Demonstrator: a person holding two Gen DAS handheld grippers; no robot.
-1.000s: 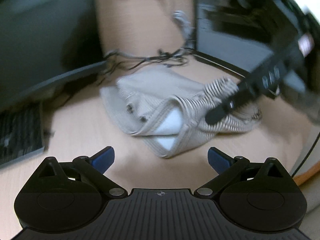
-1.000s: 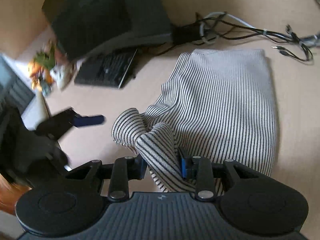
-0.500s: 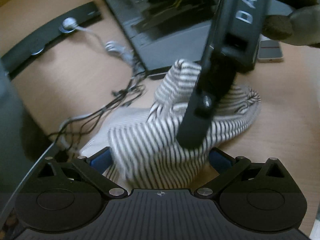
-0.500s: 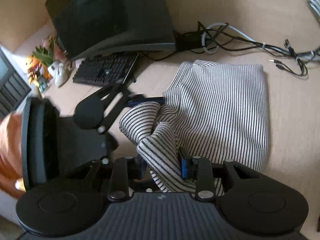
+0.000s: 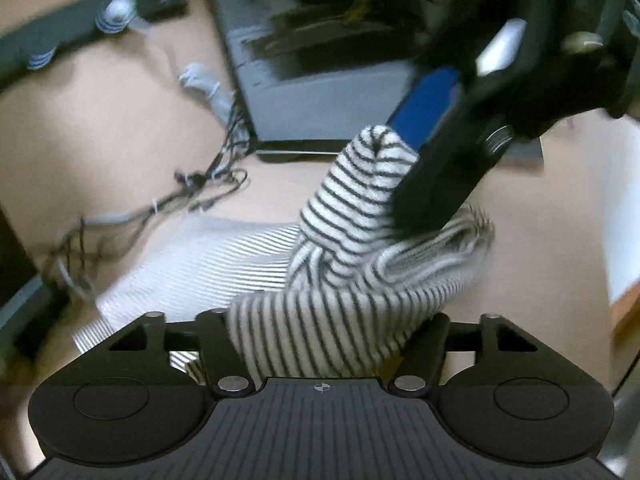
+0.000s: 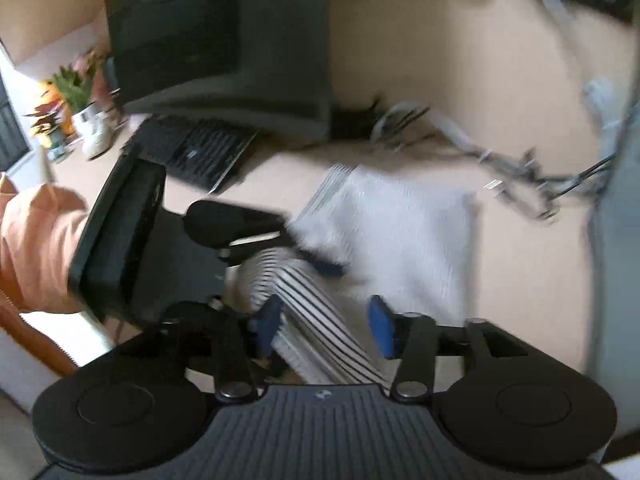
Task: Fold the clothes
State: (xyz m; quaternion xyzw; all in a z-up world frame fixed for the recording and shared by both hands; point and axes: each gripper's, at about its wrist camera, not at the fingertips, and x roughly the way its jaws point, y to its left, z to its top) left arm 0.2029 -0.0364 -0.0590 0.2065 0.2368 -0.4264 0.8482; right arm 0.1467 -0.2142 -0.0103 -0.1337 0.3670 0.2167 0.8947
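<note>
Striped garment [image 5: 332,320] lies bunched on the tabletop [image 5: 100,140], its raised fold clamped in the left gripper [image 5: 320,328] jaws, while the right gripper [image 6: 324,328] jaws stand apart around loose cloth, apparently handing over the fold.

- I see one supporting surface: a light tan wooden desk top [image 6: 520,280].
- A black-and-white striped knit garment [image 6: 404,236] lies partly flat on it; one end is lifted clear.
- A tangle of thin black and grey cables [image 5: 192,196] rests just beside the garment's far edge.
- A black computer keyboard [image 6: 200,152] lies near the garment.
- A dark monitor base [image 6: 240,92] stands behind the keyboard.
- A small potted plant in a white pot [image 6: 90,120] stands at the desk's edge.
</note>
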